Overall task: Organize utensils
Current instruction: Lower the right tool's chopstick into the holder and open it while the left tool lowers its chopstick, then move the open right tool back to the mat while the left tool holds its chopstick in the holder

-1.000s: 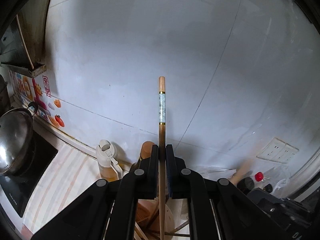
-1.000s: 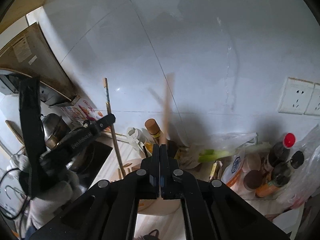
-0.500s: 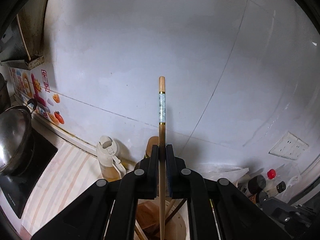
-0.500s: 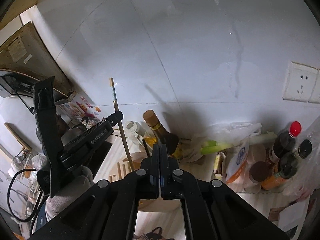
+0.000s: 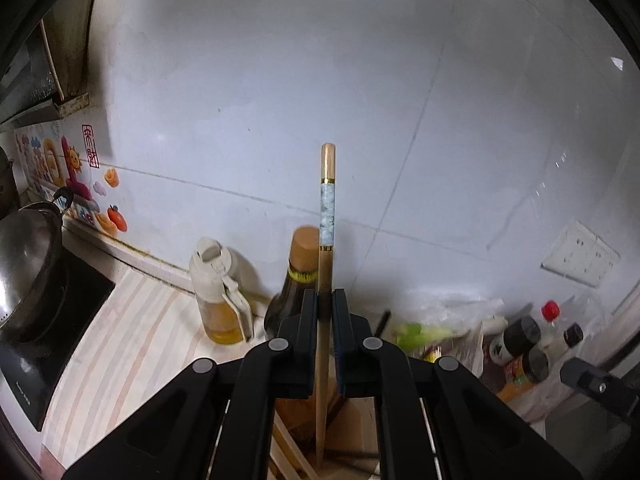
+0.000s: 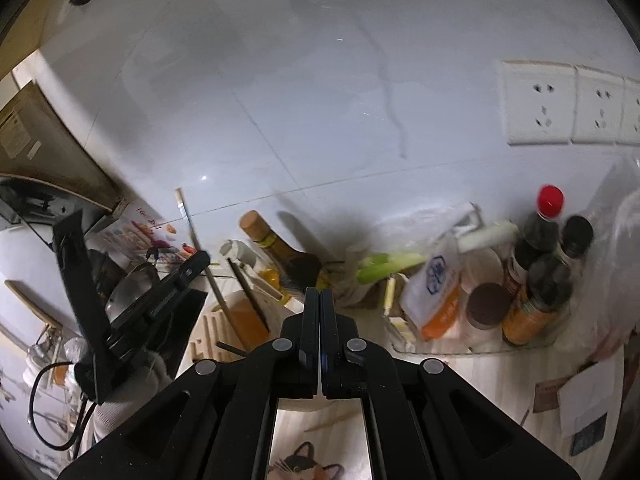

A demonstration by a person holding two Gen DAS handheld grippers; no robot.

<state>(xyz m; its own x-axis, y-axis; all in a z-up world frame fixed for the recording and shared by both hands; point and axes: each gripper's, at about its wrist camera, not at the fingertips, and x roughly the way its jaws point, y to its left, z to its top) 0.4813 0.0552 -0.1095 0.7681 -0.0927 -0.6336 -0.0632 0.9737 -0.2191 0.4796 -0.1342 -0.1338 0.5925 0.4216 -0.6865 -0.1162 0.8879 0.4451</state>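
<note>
My left gripper [image 5: 325, 296] is shut on a wooden chopstick [image 5: 327, 208] with a pearly band and holds it upright. The chopstick's lower end reaches down into the wooden utensil holder [image 5: 354, 424] right below the fingers. From the right wrist view, that left gripper [image 6: 196, 264] and its chopstick [image 6: 186, 216] stand over the holder [image 6: 278, 310], where dark chopsticks [image 6: 248, 300] lean. My right gripper [image 6: 320, 296] is shut with nothing in it, just right of the holder. Below it a loose stick [image 6: 330, 422] lies on the counter.
A dark cork-topped bottle [image 5: 306, 248] and an oil dispenser [image 5: 218, 292] stand against the tiled wall behind the holder. A steel pot [image 5: 24, 264] sits on a black cooker at the left. Sauce bottles [image 6: 536, 248], bags and green onions crowd a tray at the right.
The left gripper has sunk with the chopstick, whose tip now sits deeper in the holder. The right gripper moved down and rightward; the blurred stick once above it is gone.
</note>
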